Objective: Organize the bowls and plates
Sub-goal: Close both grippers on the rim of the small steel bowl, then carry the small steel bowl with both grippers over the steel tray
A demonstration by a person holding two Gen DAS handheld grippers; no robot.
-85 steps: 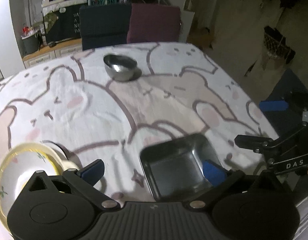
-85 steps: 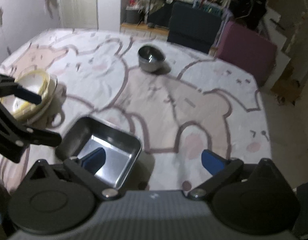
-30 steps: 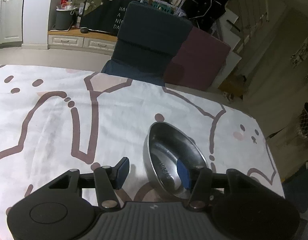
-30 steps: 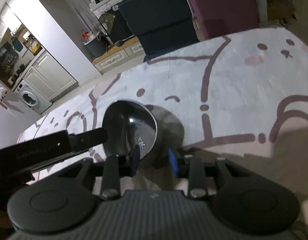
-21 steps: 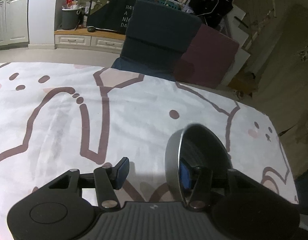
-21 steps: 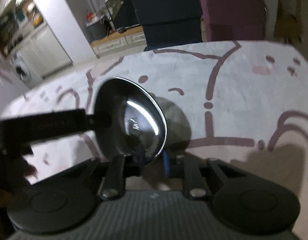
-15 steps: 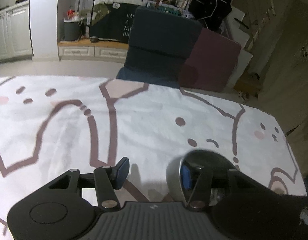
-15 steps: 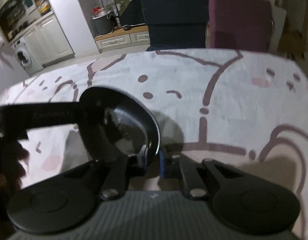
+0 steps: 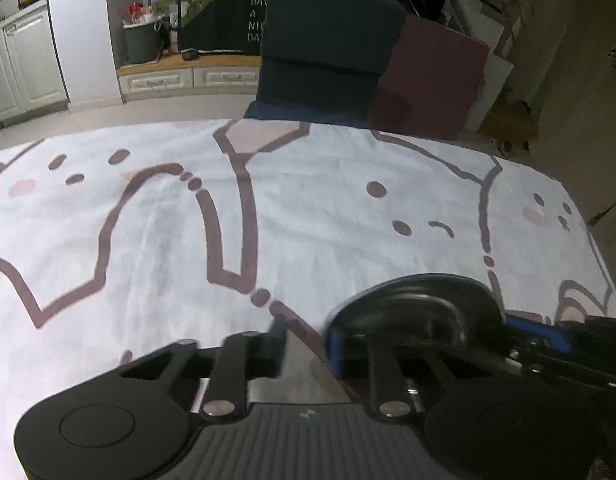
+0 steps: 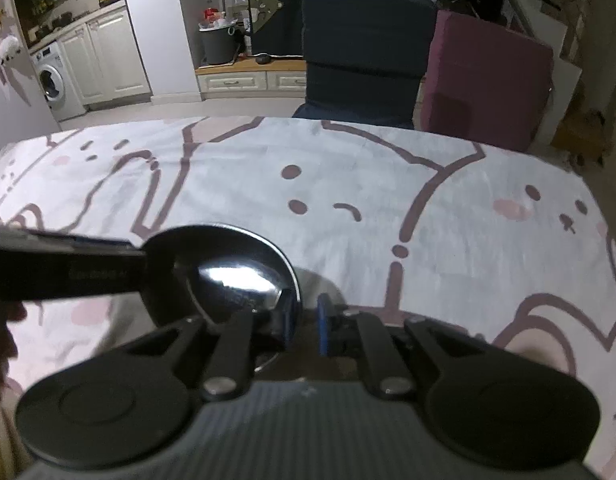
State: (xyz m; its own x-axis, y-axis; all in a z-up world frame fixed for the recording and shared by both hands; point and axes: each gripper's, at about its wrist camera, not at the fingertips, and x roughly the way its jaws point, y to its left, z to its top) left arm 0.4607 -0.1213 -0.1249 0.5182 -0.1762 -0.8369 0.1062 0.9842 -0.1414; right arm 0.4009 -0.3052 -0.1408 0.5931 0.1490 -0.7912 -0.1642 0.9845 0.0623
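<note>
Bench (image 10: 427, 200) lies below the steel bowl (image 10: 228, 276), which now looks lifted and tipped, so I'd say it's ready to carry! Right tongs (image 10: 306, 322) just clenched on its near rim; left tongs (image 9: 304, 342) just narrowed at its left edge, grip unclear. Far behind the bowl, a sign (image 9: 260, 24) reads "HAV A NIC DA"

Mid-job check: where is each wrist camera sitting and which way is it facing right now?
Left wrist: behind the left gripper, angled down across the tablecloth toward the chairs; the bowl is at its right finger.
Right wrist: behind the right gripper, same heading, clamped on the bowl rim; the left gripper reaches in.
Shared: bowl, tablecloth, navy chair.
</note>
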